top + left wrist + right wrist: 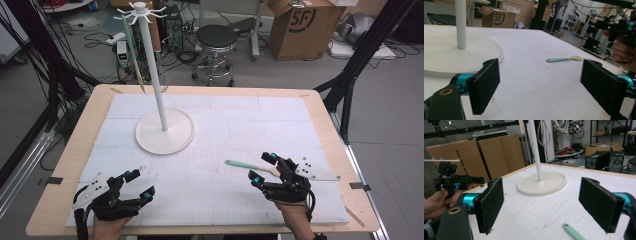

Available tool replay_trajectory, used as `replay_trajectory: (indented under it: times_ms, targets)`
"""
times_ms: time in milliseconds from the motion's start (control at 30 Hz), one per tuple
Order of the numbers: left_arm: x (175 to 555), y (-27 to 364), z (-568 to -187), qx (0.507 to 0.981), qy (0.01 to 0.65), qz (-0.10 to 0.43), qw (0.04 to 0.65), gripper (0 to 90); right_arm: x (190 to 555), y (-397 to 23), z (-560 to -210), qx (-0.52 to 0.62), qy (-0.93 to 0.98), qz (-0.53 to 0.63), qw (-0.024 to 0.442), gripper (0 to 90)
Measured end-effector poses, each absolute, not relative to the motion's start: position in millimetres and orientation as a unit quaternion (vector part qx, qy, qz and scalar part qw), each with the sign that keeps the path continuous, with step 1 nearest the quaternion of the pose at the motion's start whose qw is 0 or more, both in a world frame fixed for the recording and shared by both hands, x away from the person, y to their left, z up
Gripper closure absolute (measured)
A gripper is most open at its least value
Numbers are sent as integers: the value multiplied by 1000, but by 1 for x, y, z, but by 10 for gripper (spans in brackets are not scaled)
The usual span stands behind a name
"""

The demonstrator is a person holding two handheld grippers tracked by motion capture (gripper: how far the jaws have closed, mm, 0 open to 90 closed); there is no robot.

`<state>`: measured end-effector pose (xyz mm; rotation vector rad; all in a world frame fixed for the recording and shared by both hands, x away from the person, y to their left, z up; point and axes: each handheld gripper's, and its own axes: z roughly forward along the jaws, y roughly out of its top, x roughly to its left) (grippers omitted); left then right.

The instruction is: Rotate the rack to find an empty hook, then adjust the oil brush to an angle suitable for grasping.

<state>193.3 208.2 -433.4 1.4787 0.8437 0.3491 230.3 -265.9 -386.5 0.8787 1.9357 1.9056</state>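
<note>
The counter (70,165) is a wooden top with a white gridded sheet over most of it. The white stand (164,131) has its round base on the far left part of the counter, and its thin pole rises straight up to a ring of hooks; one long pale green utensil (131,45) hangs from a hook there. My left hand-held gripper (142,184) is at the near left corner of the counter, with its two pads wide apart and nothing between them. My right hand-held gripper (262,168) is at the near right side, also wide apart and empty. The small spatula (248,166), with a mint green handle and a pale wooden blade, lies flat on the sheet near the right near edge. It is just in front of my right hand-held gripper, its blade end close to the fingertips, but I cannot tell if they touch.
</note>
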Motion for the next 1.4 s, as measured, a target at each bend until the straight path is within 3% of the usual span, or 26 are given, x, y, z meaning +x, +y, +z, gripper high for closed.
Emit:
replay_trajectory:
  times_ms: [833, 1067, 1400]
  targets:
    - [193, 208, -433, 648, 369, 152, 649, 166, 233, -262, -389, 311, 675, 655, 135, 220]
    - [192, 208, -433, 649, 368, 152, 649, 166, 234, -259, -391, 319, 685, 642, 127, 363]
    - [193, 207, -433, 652, 369, 149, 646, 167, 244, -262, -401, 359, 694, 618, 86, 780]
